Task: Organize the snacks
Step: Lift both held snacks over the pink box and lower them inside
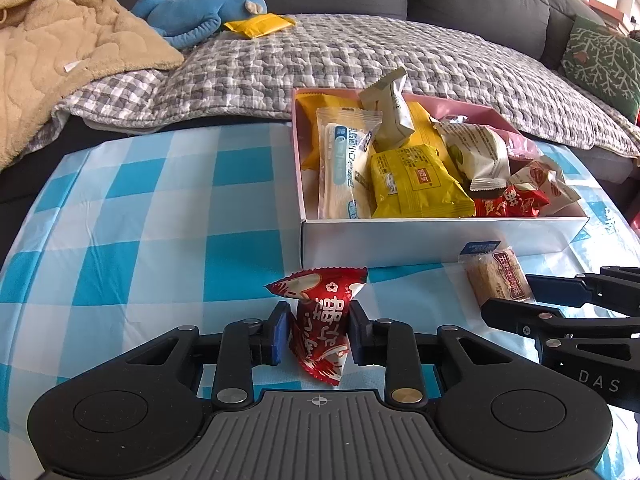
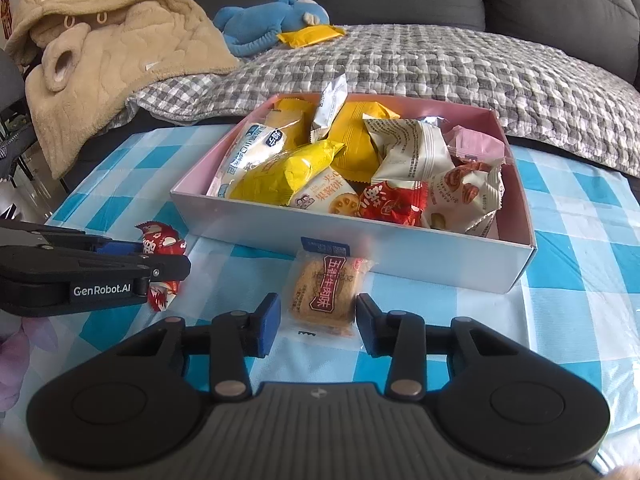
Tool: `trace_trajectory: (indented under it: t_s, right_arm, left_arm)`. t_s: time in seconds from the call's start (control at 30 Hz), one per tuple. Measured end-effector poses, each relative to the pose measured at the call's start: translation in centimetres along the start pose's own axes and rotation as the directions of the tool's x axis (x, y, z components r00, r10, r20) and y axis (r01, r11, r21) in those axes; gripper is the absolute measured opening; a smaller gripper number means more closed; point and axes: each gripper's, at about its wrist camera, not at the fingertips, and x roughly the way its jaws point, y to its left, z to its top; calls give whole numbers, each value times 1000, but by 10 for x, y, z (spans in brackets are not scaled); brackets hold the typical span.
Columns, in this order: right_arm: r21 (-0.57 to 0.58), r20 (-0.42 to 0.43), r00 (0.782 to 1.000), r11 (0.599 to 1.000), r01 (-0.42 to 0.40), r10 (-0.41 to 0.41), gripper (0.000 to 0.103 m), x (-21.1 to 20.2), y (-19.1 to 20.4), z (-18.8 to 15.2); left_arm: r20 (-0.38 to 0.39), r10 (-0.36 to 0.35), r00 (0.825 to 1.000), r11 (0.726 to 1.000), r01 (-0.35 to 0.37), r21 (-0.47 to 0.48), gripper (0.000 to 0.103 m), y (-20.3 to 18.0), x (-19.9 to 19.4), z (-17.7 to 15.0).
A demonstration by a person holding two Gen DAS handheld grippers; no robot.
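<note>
On checked cloth, left gripper point(image 1: 319, 334) pinches a crinkly red packet point(image 1: 320, 324); right gripper point(image 2: 316, 322) brackets (untouched) a square biscuit point(image 2: 325, 294).

We count one box point(image 2: 440, 256) ahead of the fingers, holding about ten wrapped snacks point(image 2: 400, 148). Outside it we see two more: one red packet point(image 1: 320, 332) between the left fingers and one brown biscuit packet point(image 2: 324, 292) between the right fingers. Far beyond lie one yellow packet point(image 1: 260, 25) and one blue plush toy point(image 1: 200, 12).
</note>
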Motion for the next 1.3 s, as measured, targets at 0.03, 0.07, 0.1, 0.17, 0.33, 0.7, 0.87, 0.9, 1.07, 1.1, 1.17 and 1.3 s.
trace_trajectory:
  t_s: [0.03, 0.07, 0.1, 0.17, 0.33, 0.7, 0.87, 0.9, 1.07, 1.1, 1.17, 1.3]
  right_arm:
    - [4, -3, 1000, 1000, -1, 1, 36, -1, -1, 0]
    - [10, -6, 1000, 1000, 1, -1, 35, -1, -2, 0]
    - [15, -10, 1000, 1000, 2, -2, 35, -2, -3, 0]
    - [26, -18, 1000, 1000, 4, -4, 35, -4, -5, 1]
    - [75, -44, 999, 997, 7, -4, 34, -7, -13, 1]
    - [139, -77, 997, 990, 3, 8, 34, -15, -20, 3]
    - [162, -84, 996, 987, -12, 26, 34, -20, -21, 6]
    - [166, -85, 996, 986, -15, 29, 34, -21, -22, 6]
    - [204, -85, 995, 978, -33, 51, 34, -28, -26, 7]
    - [215, -83, 995, 976, -38, 56, 34, -30, -27, 7]
    - [239, -73, 995, 970, -48, 67, 34, -34, -31, 9]
    - [272, -49, 996, 961, -57, 73, 34, -41, -37, 14]
  left_arm:
    - [-1, 0, 1000, 1000, 0, -4, 27, 0, 0, 0]
    - [-2, -1, 1000, 1000, 1, -7, 27, 0, -1, 0]
    - [-4, -2, 1000, 1000, 2, -12, 27, 1, -1, 0]
    - [-10, -7, 1000, 1000, 7, -23, 26, 1, -2, 0]
    - [-26, -22, 999, 999, 21, -37, 26, 0, -5, 0]
    - [-40, -63, 997, 997, 61, -53, 26, -4, -13, -1]
    - [-44, -88, 995, 995, 86, -60, 26, -6, -20, -1]
    - [-44, -93, 995, 994, 90, -62, 26, -7, -21, -1]
    - [-39, -119, 992, 990, 115, -78, 26, -8, -31, 0]
    - [-36, -126, 991, 989, 122, -82, 26, -8, -33, 0]
    - [-26, -136, 990, 987, 133, -88, 26, -9, -38, 2]
    - [6, -154, 988, 984, 154, -92, 26, -13, -48, 7]
